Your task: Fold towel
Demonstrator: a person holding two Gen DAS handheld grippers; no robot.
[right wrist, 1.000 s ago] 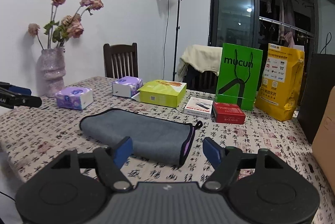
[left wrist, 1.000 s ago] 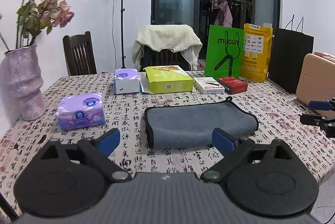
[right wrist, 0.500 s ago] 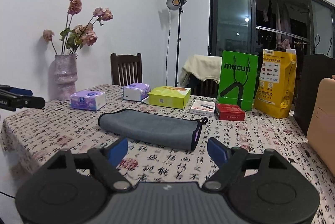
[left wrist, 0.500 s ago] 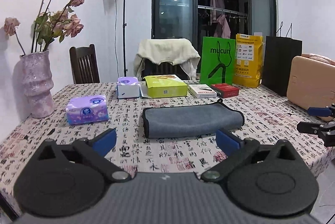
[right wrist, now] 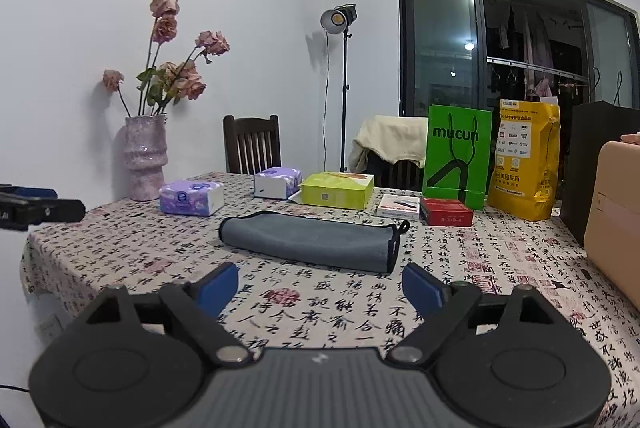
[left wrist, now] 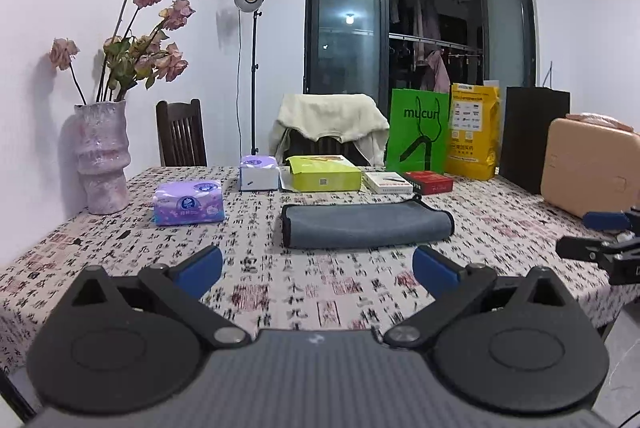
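A grey towel (left wrist: 366, 225) lies folded into a long flat strip on the patterned tablecloth, its dark-trimmed ends showing; it also shows in the right wrist view (right wrist: 310, 241). My left gripper (left wrist: 318, 268) is open and empty, held back from the towel over the table's near edge. My right gripper (right wrist: 320, 286) is open and empty, also short of the towel. The right gripper's fingers (left wrist: 600, 248) show at the right edge of the left wrist view, and the left gripper's fingers (right wrist: 40, 208) at the left edge of the right wrist view.
Behind the towel stand tissue packs (left wrist: 188, 202), a yellow-green box (left wrist: 324, 178), a white box (left wrist: 386, 182) and a red box (left wrist: 428, 182). A vase (left wrist: 100, 156) stands at the left. Bags (left wrist: 416, 136) and a tan case (left wrist: 592, 164) stand at the right. Chairs are behind the table.
Both grippers have drawn back and up from the towel, which looks smaller and farther now. The towel lies as before. Both grippers stay open.
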